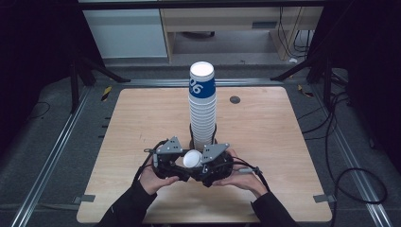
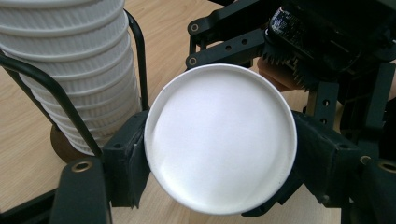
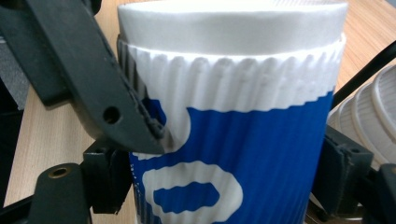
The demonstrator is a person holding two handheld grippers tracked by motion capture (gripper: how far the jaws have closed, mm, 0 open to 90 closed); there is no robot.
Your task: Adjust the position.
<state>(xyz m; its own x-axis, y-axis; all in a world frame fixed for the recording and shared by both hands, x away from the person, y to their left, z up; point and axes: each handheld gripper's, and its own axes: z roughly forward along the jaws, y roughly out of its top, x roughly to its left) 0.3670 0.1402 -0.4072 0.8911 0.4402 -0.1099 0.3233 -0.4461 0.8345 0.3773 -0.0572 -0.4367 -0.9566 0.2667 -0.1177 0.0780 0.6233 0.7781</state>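
Observation:
A tall stack of white-and-blue ribbed paper cups point(image 1: 202, 109) stands in a black wire holder point(image 2: 135, 51) at the middle of the wooden table point(image 1: 265, 142). Just in front of it, one paper cup point(image 1: 192, 159) is held low over the table between both grippers. My left gripper point(image 1: 186, 163) is shut on it: in the left gripper view its pads point(image 2: 126, 163) press both sides of the cup's round white end point(image 2: 219, 140). My right gripper point(image 1: 199, 163) has its pads against the cup's blue-and-white wall point(image 3: 243, 140). A left-gripper finger point(image 3: 107, 98) crosses the cup there.
A small dark round disc point(image 1: 235, 100) lies on the table right of the stack. The stack point(image 2: 74, 60) stands close behind the held cup. Black frame legs point(image 1: 82, 71) and cables point(image 1: 340, 156) flank the table. Two hands point(image 1: 236, 179) rest near its front edge.

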